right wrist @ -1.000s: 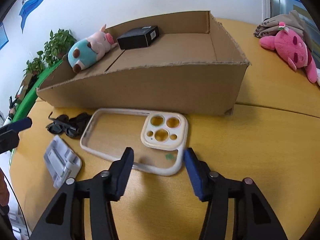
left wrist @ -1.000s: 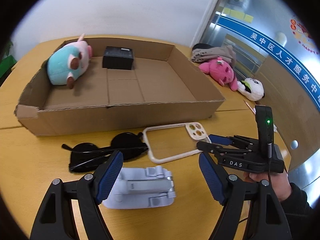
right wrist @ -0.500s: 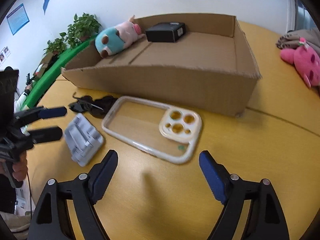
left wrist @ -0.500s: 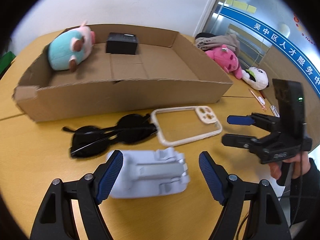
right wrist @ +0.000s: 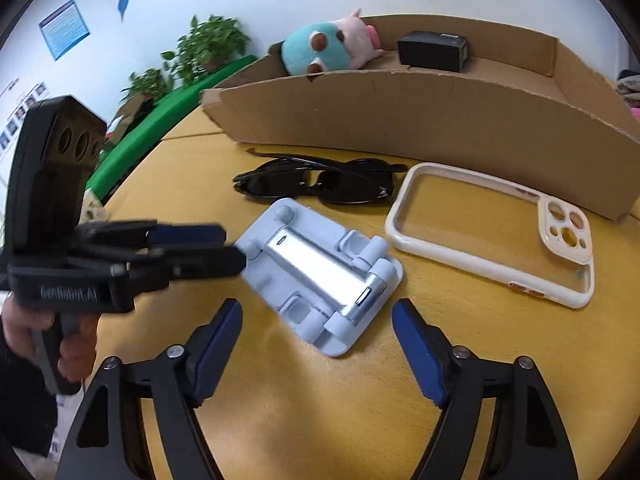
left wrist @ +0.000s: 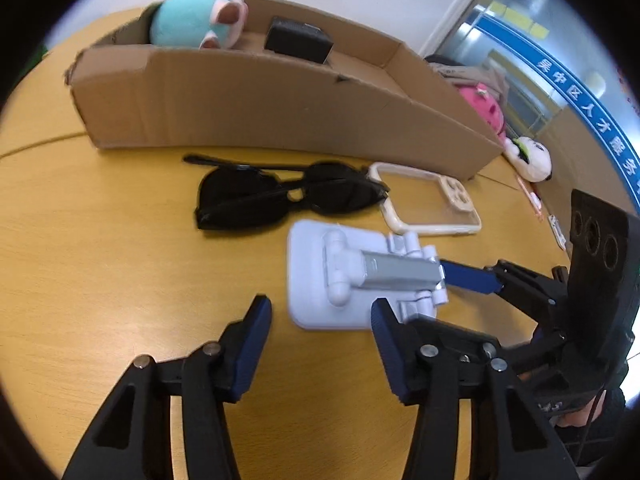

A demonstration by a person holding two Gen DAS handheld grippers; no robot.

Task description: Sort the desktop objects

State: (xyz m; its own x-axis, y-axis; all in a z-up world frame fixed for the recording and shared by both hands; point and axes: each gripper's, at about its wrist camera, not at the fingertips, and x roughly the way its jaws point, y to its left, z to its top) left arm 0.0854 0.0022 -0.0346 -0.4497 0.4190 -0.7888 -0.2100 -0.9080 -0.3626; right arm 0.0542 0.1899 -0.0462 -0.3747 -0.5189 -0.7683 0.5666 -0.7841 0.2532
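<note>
Premises appear to be an office or public service room. Evidence: round yellow wooden meeting table (right wrist: 320, 420); glass partition bearing a blue band with white Chinese lettering (left wrist: 580, 100); blue printed notice on the white wall (right wrist: 64, 28); potted green plants (right wrist: 208, 46) along a green ledge.

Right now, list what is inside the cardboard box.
Inside the cardboard box lie a teal and pink plush toy and a black box, both toward the far wall. The near wall hides most of the box floor, so anything lying low there cannot be seen.
</note>
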